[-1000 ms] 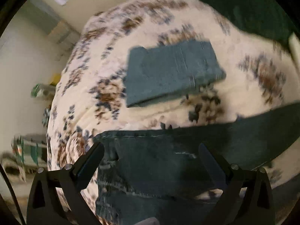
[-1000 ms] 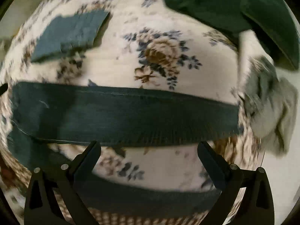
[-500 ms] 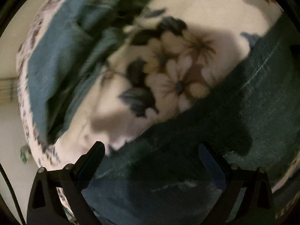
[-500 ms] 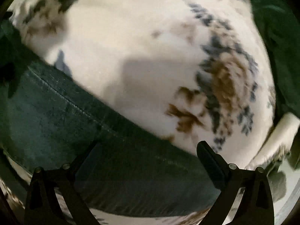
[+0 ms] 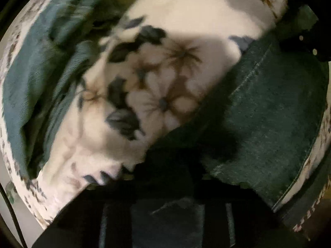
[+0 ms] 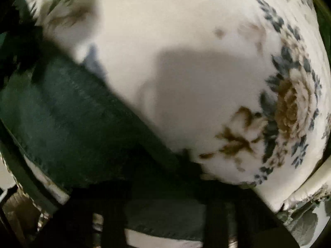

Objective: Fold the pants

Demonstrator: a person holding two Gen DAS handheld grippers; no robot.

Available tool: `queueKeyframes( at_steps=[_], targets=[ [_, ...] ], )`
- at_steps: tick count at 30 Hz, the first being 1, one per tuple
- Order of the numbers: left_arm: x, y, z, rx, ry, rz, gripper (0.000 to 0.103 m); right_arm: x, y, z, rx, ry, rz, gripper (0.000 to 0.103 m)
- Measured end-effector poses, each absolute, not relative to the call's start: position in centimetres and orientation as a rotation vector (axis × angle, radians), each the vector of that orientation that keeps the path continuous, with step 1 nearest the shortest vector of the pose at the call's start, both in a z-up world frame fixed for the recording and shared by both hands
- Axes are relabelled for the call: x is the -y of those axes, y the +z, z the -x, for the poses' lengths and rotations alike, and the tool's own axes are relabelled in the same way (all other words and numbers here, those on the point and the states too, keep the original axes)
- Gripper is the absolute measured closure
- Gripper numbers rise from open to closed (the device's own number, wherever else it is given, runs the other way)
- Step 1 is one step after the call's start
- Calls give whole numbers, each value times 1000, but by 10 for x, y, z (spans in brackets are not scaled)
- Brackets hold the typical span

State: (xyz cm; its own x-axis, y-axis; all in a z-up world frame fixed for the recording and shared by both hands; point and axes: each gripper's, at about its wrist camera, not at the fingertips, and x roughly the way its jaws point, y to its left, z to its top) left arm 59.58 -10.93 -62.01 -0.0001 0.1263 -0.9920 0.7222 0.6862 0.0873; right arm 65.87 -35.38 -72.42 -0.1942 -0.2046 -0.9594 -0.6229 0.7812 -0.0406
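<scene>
Both claws, left gripper (image 5: 165,177) and right gripper (image 6: 165,188), are closing on the dark pants (image 5: 269,111) (denim between jaws), whose leg is stretching lengthwise between them.

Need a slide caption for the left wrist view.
Left gripper closing on dark pants lying on a floral blanket.
</scene>
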Motion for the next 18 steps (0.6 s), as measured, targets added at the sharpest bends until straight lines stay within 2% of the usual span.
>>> queueKeyframes(
  at_steps=[2,5,11,15,18],
  targets=[
    [99,-607,-593,-1508,-527,-693,93,351,-718,-653,-1734,399,655,89],
    [91,-586,-582,-1464,-498,-660,95,363,-699,-643,-1688,338,559,93],
    [72,-519,-548,-1369,-439,-544,96,385,-637,-616,-1587,281,368,94],
    [63,-490,-506,-1337,-373,-456,96,395,-583,-556,-1531,271,250,94],
    [59,-474,-456,-1346,-302,-364,96,360,-571,-491,-1515,267,201,94]
  ],
)
